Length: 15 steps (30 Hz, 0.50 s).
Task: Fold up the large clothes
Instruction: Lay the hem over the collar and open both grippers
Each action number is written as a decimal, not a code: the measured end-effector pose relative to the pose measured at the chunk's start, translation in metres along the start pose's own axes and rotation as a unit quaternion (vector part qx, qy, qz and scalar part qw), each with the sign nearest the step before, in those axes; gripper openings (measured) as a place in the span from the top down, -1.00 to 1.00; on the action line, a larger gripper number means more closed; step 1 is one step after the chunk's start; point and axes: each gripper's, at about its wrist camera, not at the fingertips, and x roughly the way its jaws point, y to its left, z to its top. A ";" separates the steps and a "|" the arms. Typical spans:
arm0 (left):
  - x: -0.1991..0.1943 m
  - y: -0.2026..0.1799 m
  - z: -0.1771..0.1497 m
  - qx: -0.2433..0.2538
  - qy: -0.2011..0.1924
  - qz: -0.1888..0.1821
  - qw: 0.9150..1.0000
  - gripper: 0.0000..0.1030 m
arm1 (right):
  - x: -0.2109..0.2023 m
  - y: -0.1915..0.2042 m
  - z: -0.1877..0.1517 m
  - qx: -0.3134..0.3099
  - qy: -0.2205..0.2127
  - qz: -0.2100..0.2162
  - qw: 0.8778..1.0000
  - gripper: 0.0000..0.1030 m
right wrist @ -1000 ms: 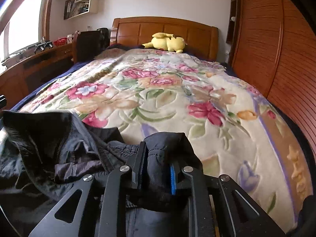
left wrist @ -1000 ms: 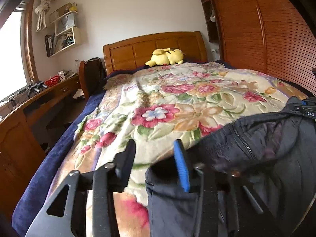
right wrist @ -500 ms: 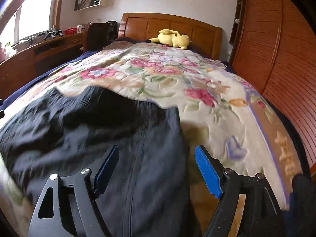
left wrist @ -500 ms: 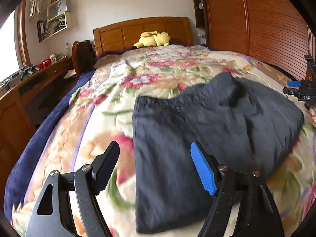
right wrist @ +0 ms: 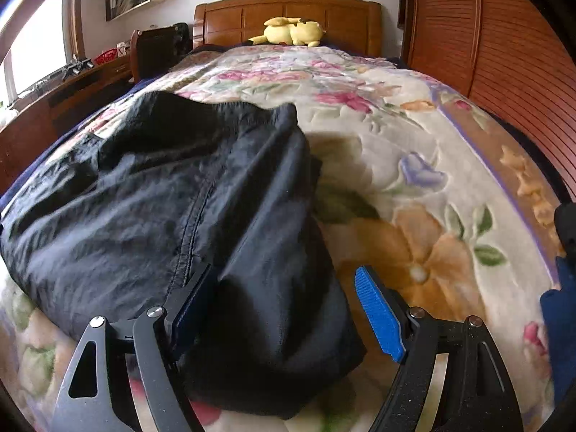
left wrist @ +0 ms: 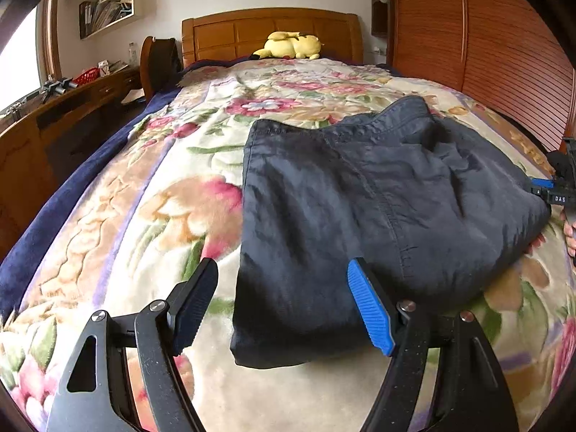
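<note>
A dark navy garment [left wrist: 360,201] lies folded in a rough rectangle on the floral bedspread [left wrist: 151,194]. My left gripper [left wrist: 282,302] is open and empty, hovering just above the garment's near left corner. In the right wrist view the same garment [right wrist: 172,198] fills the left half. My right gripper [right wrist: 280,302] is open and empty over its near right corner. The right gripper also shows at the right edge of the left wrist view [left wrist: 558,187].
A yellow plush toy [left wrist: 291,45] lies by the wooden headboard [left wrist: 270,28]. A wooden desk [left wrist: 64,104] and a chair [left wrist: 158,61] stand left of the bed. A slatted wooden wardrobe [left wrist: 504,54] runs along the right.
Both grippers were shut on the garment's edge one second ago. They let go, opened wide and drew back toward the foot of the bed. The garment now lies flat, folded.
</note>
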 end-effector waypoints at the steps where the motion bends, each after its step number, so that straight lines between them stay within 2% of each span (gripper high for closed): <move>1: 0.002 0.000 -0.001 0.000 0.003 0.003 1.000 -0.47 | 0.001 0.001 -0.003 0.002 0.001 -0.002 1.000 -0.57; 8: 0.011 -0.003 -0.008 0.007 0.006 0.028 1.000 -0.47 | 0.002 0.002 -0.007 0.018 0.007 -0.006 1.000 -0.57; 15: 0.010 -0.010 -0.012 0.022 -0.005 0.057 0.998 -0.47 | -0.009 0.001 -0.016 0.036 0.005 0.008 0.999 -0.57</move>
